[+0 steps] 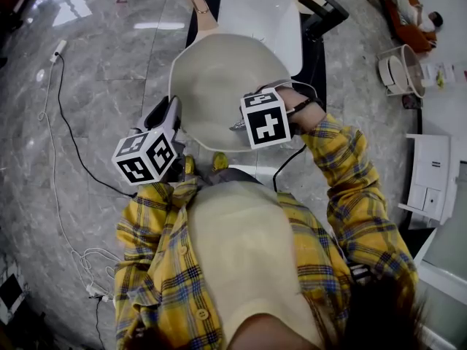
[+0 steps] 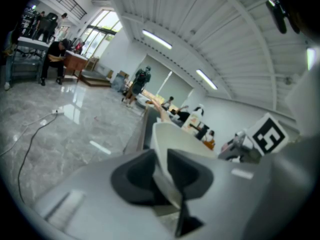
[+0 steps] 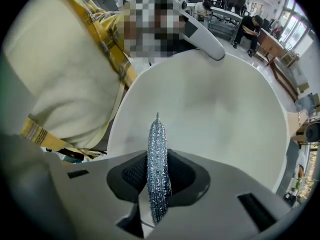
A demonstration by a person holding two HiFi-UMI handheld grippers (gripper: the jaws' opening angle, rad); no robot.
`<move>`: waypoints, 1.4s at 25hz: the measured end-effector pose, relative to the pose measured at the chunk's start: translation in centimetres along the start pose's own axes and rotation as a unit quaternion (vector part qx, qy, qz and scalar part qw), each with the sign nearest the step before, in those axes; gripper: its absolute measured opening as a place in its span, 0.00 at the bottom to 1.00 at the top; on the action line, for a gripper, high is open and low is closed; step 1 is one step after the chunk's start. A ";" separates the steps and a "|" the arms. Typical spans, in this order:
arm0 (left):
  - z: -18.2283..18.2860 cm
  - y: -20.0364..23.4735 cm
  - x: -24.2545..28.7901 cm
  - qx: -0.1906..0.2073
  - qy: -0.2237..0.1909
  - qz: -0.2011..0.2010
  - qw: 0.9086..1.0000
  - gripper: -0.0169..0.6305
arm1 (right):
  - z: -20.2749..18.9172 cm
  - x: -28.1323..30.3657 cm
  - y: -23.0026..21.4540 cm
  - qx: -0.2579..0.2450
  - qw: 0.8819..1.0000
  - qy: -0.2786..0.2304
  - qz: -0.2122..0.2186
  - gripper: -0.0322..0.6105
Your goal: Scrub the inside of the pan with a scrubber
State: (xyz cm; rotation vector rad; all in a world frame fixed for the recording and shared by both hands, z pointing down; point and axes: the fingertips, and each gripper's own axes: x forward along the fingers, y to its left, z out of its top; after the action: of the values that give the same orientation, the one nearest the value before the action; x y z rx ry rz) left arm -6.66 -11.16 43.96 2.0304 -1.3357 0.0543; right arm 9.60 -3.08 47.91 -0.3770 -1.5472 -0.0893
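Observation:
A cream pan (image 1: 211, 86) with a wooden handle (image 1: 197, 6) is held tilted in front of the person in the yellow checked shirt. My left gripper (image 1: 174, 117) is shut on the pan's near left rim; the thin rim (image 2: 159, 149) stands edge-on between the dark pads of that gripper (image 2: 161, 176). My right gripper (image 1: 239, 126) points down into the pan at its near right side and is shut on a flat silvery scrubber (image 3: 157, 169). The scrubber's tip sticks out over the pan's pale inside (image 3: 215, 109). Whether it touches the surface I cannot tell.
Beyond the pan lies a white board (image 1: 263, 13) on a dark stand, with a black device (image 1: 325, 13) beside it. A cable (image 1: 58, 122) trails over the marble floor at the left. A white basket (image 1: 401, 68) and a white cabinet (image 1: 430, 173) stand at the right.

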 end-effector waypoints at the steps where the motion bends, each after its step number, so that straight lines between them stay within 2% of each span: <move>1: 0.0 0.0 0.0 0.000 0.000 0.000 1.000 0.14 | 0.2 0.0 0.1 0.002 1.000 -0.004 0.003 0.18; 6: 0.0 0.0 -0.1 -0.001 -0.002 -0.001 1.000 0.14 | 1.8 -0.5 0.4 0.021 0.998 -0.061 0.010 0.18; 11: 0.0 0.1 -0.2 -0.001 -0.002 0.000 1.000 0.14 | 3.3 -1.0 0.3 0.055 0.990 -0.127 0.012 0.18; 13: -0.1 0.1 -0.1 -0.001 -0.001 0.000 1.000 0.14 | 3.7 -1.4 -0.4 0.066 0.986 -0.154 -0.007 0.18; 15: -0.1 0.0 -0.1 0.000 -0.001 0.001 1.000 0.14 | 3.6 -2.1 -2.2 0.086 0.980 -0.173 -0.051 0.18; 17: -0.1 0.0 -0.1 -0.002 -0.003 0.002 1.000 0.14 | 3.1 -3.0 -4.7 0.115 0.970 -0.184 -0.112 0.18; 19: -0.1 0.1 -0.1 -0.003 -0.003 0.004 1.000 0.14 | 2.3 -4.2 -7.4 0.143 0.955 -0.188 -0.181 0.18; 22: -0.1 0.0 -0.1 -0.002 -0.003 0.006 1.000 0.14 | 0.9 -5.6 -10.6 0.181 0.925 -0.191 -0.275 0.18; 24: -0.1 0.0 -0.1 -0.001 -0.003 0.007 1.000 0.14 | 0.0 -6.0 -11.9 0.201 0.906 -0.192 -0.320 0.18; 26: -0.2 0.1 0.0 -0.001 -0.002 0.008 1.000 0.14 | -0.7 -6.0 -12.8 0.217 0.892 -0.188 -0.349 0.18; 31: -0.1 0.1 -0.1 -0.003 -0.003 0.009 1.000 0.14 | -1.9 -5.6 -14.1 0.243 0.870 -0.177 -0.391 0.18; 35: -0.1 0.1 -0.1 -0.004 -0.004 0.009 1.000 0.14 | -2.7 -5.5 -15.1 0.244 0.852 -0.144 -0.440 0.18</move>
State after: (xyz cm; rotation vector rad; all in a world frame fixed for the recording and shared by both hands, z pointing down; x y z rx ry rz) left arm -6.73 -11.08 44.06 2.0139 -1.3574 0.0494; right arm 7.63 -19.10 45.28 0.7816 -1.8614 -0.3543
